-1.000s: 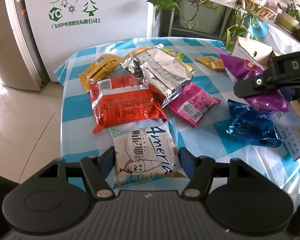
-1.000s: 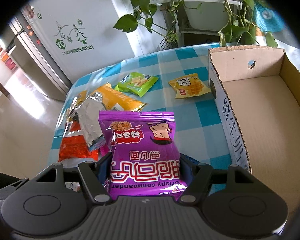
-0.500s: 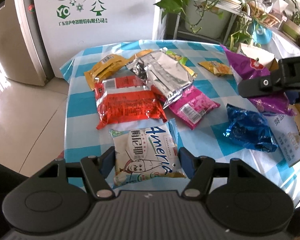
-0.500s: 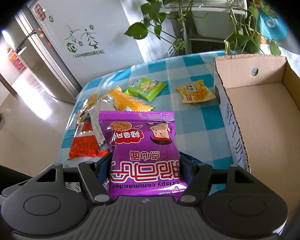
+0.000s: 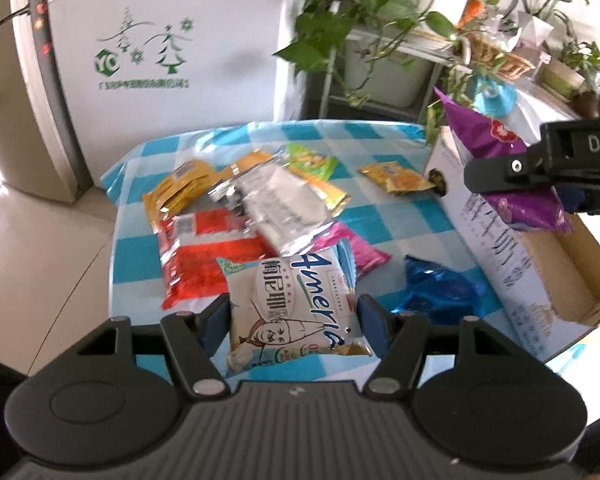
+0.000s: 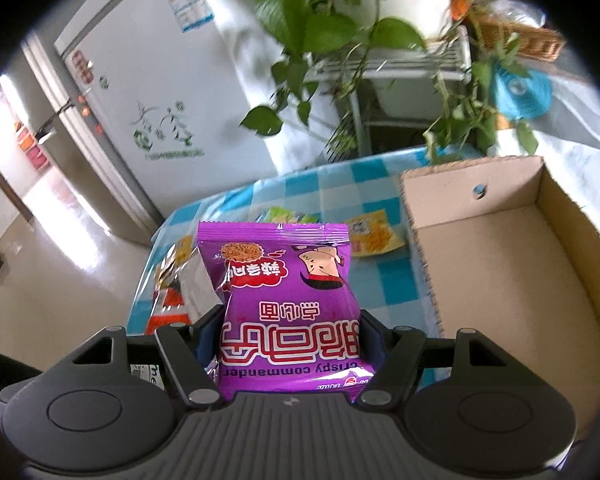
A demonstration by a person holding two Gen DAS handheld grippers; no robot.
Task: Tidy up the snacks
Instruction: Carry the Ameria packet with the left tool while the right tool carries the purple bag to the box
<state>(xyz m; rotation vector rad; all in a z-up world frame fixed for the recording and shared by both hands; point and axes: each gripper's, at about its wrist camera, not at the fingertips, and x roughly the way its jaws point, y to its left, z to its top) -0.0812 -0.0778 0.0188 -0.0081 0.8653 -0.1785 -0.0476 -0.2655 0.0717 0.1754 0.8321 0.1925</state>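
My left gripper [image 5: 294, 316] is shut on a white snack packet [image 5: 290, 308] printed with blue letters, held above the blue-checked table [image 5: 384, 216]. My right gripper [image 6: 290, 332] is shut on a purple snack packet [image 6: 286, 300], lifted beside the open cardboard box [image 6: 512, 276]. In the left wrist view the purple packet [image 5: 500, 168] and the right gripper's black body hang over the box's [image 5: 496, 252] near wall. The box's brown inside shows nothing in it.
Loose packets lie on the table: red [image 5: 204, 256], silver [image 5: 280, 208], yellow [image 5: 180, 184], green [image 5: 310, 162], pink [image 5: 364, 252], blue [image 5: 440, 292] and a small orange one [image 5: 396, 178]. A white fridge [image 5: 160, 52] and potted plants [image 5: 364, 12] stand beyond the table.
Both grippers have risen with their packets; the table and box look lower and farther in both views. The purple packet now hangs over the box's edge. Both grips are unchanged.
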